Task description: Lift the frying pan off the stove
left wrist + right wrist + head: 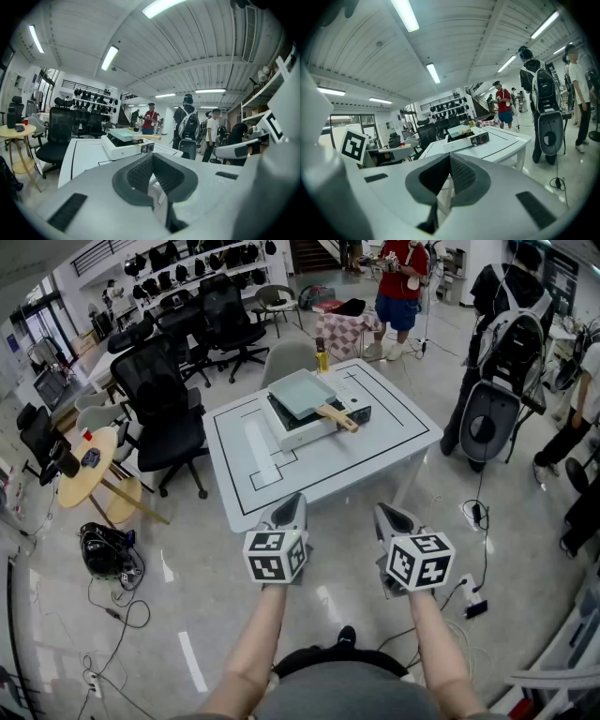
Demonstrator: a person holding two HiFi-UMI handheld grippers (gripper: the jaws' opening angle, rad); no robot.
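A square pale-green frying pan [302,393] with a wooden handle [337,417] rests on a white portable stove [314,418] on the white table [375,442]. The pan [123,134] and the stove [121,146] lie well ahead in the left gripper view. Far off in the right gripper view I see the same pan [458,130] and stove [469,139]. My left gripper [292,503] and right gripper [386,515] hover side by side short of the table's near edge, both shut and empty. Each gripper's jaws [151,174] [449,174] meet with nothing between them.
Black office chairs [169,409] stand left of the table, beside a round wooden side table [89,470]. A yellow bottle [322,356] stands at the table's far edge. Several people stand around, one in red [401,282] and one with a backpack [502,362]. Cables [112,615] lie on the floor.
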